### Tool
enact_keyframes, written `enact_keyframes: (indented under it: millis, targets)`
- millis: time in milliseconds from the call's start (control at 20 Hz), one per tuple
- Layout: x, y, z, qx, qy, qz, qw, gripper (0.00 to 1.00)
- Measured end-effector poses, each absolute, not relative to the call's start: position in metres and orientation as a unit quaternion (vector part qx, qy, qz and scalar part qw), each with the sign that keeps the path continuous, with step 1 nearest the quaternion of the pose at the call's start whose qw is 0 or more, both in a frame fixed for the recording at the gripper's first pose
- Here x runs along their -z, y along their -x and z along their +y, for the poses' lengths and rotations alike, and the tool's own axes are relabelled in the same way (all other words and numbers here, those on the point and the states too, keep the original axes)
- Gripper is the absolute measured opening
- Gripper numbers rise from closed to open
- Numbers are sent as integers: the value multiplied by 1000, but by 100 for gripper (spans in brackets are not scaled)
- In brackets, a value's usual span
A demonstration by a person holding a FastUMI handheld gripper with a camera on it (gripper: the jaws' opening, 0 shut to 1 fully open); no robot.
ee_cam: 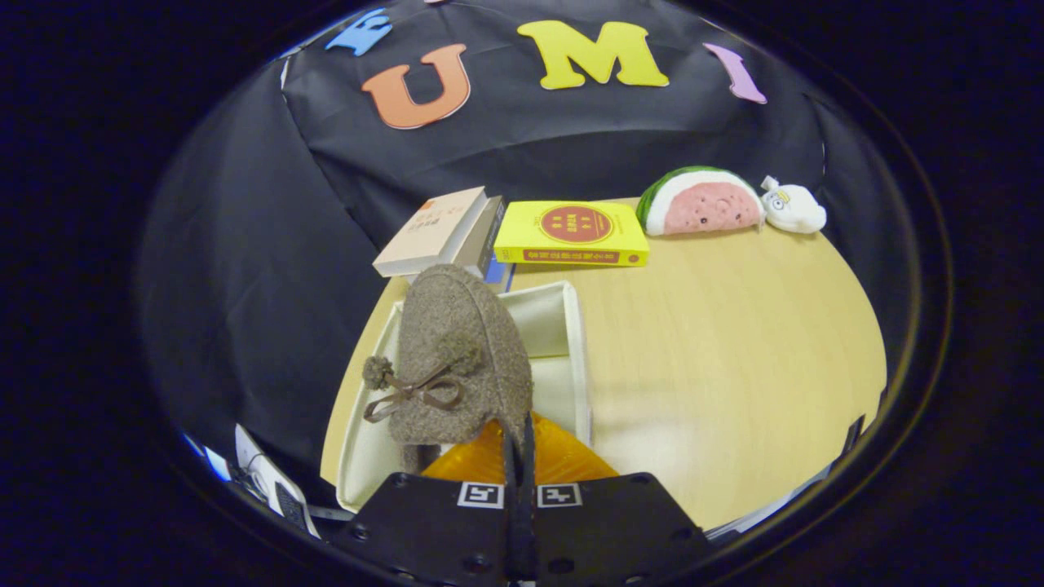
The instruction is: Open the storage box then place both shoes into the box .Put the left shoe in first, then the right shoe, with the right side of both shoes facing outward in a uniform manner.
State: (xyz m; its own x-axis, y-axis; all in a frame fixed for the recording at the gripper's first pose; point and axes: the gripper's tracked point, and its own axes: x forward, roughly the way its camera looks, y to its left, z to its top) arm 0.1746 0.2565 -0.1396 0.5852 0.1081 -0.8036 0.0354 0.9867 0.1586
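Note:
A grey-brown felt shoe (461, 355) with a brown bow and pompoms hangs upright from my gripper (519, 436), toe end up, over the open white storage box (571, 326). The fingers are pressed together on the shoe's rim at its lower edge. The box lies on the wooden table (718, 350) just ahead of the fingers, and the shoe hides much of its inside. I cannot make out a second shoe inside the box.
Beyond the box lie a stack of books (444, 232) and a yellow book (575, 234). A watermelon-slice plush (701, 202) and a small white plush (793, 208) sit at the table's far side. The table's left edge runs close beside the box.

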Motion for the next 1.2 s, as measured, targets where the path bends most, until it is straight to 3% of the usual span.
enact_keyframes:
  millis: [450,500,650,700,850,1100,1200]
  targets:
    - [150,-170,255,-1,-72,451,890,2]
    - [149,-170,256,-4,-70,449,891,12]
    - [132,-169,254,-7,-60,424,904,19]
    - [127,-167,253,-10,-59,416,908,33]
    - [102,-162,240,-15,-48,382,923,57]
    - [55,-143,201,-8,-17,295,955,87]
    - [39,-132,181,-3,-13,260,965,90]
